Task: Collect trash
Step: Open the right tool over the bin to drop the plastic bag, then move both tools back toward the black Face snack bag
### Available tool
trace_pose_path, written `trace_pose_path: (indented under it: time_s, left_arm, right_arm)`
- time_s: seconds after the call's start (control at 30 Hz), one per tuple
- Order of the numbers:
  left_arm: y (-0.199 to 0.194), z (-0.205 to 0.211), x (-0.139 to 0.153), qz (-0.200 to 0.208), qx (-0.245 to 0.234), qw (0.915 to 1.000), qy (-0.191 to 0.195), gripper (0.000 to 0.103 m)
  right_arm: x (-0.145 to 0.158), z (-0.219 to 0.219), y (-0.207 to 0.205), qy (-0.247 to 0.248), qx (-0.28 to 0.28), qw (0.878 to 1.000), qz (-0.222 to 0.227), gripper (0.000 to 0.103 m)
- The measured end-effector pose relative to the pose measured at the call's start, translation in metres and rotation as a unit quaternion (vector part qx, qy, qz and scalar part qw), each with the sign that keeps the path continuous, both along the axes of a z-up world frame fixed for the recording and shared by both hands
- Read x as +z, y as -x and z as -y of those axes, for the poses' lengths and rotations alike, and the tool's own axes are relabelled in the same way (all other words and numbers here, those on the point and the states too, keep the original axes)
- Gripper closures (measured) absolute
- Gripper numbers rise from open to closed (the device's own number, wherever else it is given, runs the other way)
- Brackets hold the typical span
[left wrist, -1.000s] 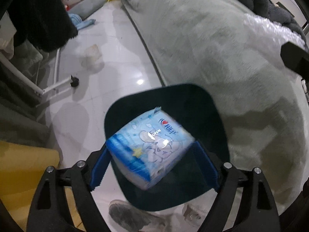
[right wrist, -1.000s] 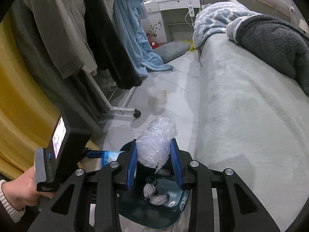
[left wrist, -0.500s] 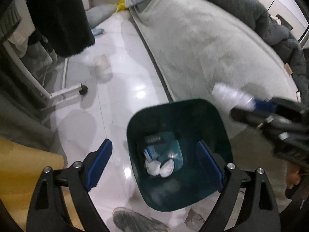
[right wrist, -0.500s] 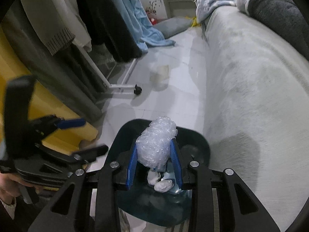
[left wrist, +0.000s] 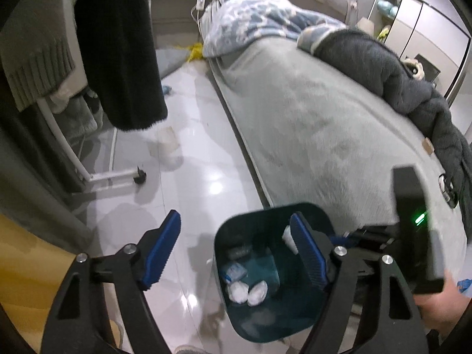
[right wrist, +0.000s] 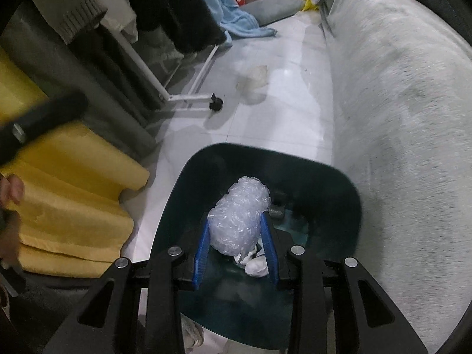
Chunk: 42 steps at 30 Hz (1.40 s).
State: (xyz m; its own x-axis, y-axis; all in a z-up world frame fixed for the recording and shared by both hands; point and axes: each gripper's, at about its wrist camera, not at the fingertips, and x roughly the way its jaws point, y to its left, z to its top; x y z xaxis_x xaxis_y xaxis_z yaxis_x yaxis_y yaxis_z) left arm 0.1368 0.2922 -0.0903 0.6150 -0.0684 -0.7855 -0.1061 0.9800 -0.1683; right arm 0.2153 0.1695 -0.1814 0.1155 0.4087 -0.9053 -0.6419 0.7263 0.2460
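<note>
Bubble wrap (right wrist: 239, 215), a crumpled translucent wad, sits clamped between the blue ribbed pads of the right gripper (right wrist: 236, 253), hanging right over the open mouth of the dark teal bin (right wrist: 339, 177). Risk, as I read it: the wad is light and springy, so on release it could cling to a pad or bounce off the bin's smooth rounded rim onto the glossy white floor (right wrist: 283, 112) beside the bin. Down in the bin lie white crumpled tissues (left wrist: 246, 290) and a blue packet (left wrist: 234, 271). At the bin's left edge, the left gripper (left wrist: 236, 253) holds nothing, its jaws closing on empty air; swinging back in, it could clip the right one. Beyond the bin lies a pale crumpled bag (right wrist: 255, 78), and against its right side the soft grey bed (right wrist: 398, 88).
</note>
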Motion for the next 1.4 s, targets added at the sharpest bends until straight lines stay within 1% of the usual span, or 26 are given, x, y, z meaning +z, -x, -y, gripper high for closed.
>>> trace_pose_path:
  time_s: [0.13, 0.17, 0.2, 0.27, 0.3, 0.4, 0.57, 0.7, 0.83, 1.07, 1.2, 1.4]
  left_arm:
    - [0.003, 0.000, 0.018, 0.040, 0.002, 0.9992, -0.006, 0.027]
    - [0.003, 0.001, 0.024, 0.051, 0.002, 0.9987, -0.005, 0.028]
    - [0.003, 0.001, 0.028, 0.059, 0.002, 0.9982, -0.004, 0.029]
    - [0.004, 0.004, 0.039, 0.080, 0.000, 0.9968, -0.001, 0.029]
    - [0.004, 0.007, 0.046, 0.092, -0.001, 0.9958, 0.000, 0.029]
    - [0.003, 0.015, 0.058, 0.116, -0.002, 0.9932, 0.000, 0.032]
    - [0.001, 0.037, 0.075, 0.152, -0.013, 0.9883, -0.004, 0.032]
    - [-0.002, 0.055, 0.082, 0.166, -0.024, 0.9857, -0.017, 0.032]
    - [-0.008, 0.073, 0.090, 0.176, -0.033, 0.9837, -0.017, 0.032]
    - [-0.013, 0.108, 0.105, 0.198, -0.052, 0.9786, -0.017, 0.032]
    - [-0.019, 0.127, 0.105, 0.197, -0.064, 0.9782, -0.009, 0.032]
    - [-0.028, 0.150, 0.102, 0.191, -0.078, 0.9785, -0.005, 0.031]
  right_arm:
    - [-0.003, -0.006, 0.006, 0.006, 0.010, 1.000, -0.004, 0.066]
    - [-0.003, -0.006, 0.007, 0.008, 0.012, 1.000, -0.004, 0.064]
    - [-0.003, -0.005, 0.007, 0.010, 0.013, 1.000, -0.004, 0.060]
    - [-0.003, -0.003, 0.008, 0.011, 0.014, 1.000, -0.004, 0.054]
    - [-0.002, -0.001, 0.008, 0.011, 0.013, 1.000, -0.003, 0.053]
    - [0.008, 0.009, 0.007, 0.005, 0.010, 1.000, 0.002, 0.049]
    - [0.033, 0.021, 0.006, -0.014, 0.007, 0.999, 0.032, 0.040]
    - [0.054, 0.035, 0.004, -0.035, 0.001, 0.998, 0.056, 0.036]
    - [0.074, 0.053, 0.001, -0.043, -0.011, 0.995, 0.095, 0.032]
    - [0.104, 0.101, -0.008, -0.064, -0.045, 0.986, 0.145, 0.028]
    - [0.114, 0.127, -0.010, -0.068, -0.061, 0.983, 0.160, 0.025]
    - [0.121, 0.166, -0.014, -0.063, -0.083, 0.978, 0.179, 0.024]
